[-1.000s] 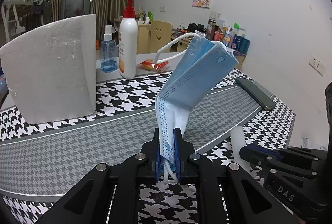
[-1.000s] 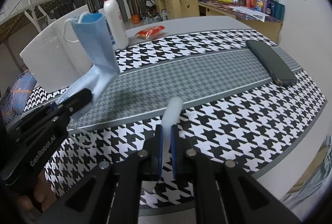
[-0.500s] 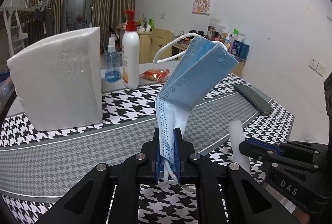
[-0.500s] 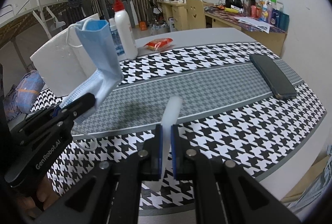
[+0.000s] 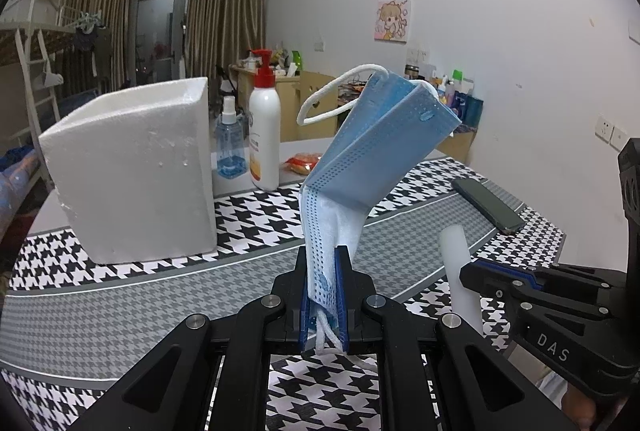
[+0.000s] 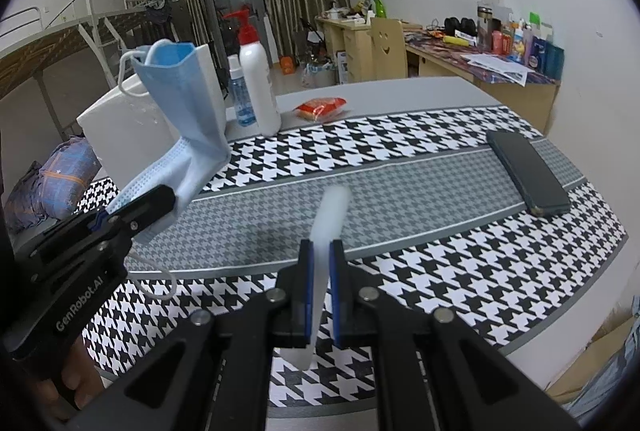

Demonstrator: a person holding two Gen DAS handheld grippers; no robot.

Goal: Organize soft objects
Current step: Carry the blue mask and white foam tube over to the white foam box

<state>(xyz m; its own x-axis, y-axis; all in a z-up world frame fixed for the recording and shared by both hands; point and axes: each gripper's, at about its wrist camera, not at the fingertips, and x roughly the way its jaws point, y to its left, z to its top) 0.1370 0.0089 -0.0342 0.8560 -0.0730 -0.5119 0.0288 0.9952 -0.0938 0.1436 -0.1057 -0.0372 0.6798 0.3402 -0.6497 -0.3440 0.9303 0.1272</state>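
Houndstooth table (image 6: 440,151) lies bare mid-strip (phone (image 6: 528,173) near edge); left fingers (image 5: 323,295) pinch mask (image 5: 376,151), right fingers (image 6: 320,283) a foam strip (image 6: 330,227).

The face mask (image 5: 384,147) looked like soft matt cloth, the box (image 5: 132,175) rough white foam, the phone (image 6: 528,171) glossy.

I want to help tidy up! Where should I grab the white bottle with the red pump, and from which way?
Probably the plain white body of the white pump bottle, from the open table side in front. It stands upright; the red pump is narrow and knobbly, and the small spray bottle crowds its left side.
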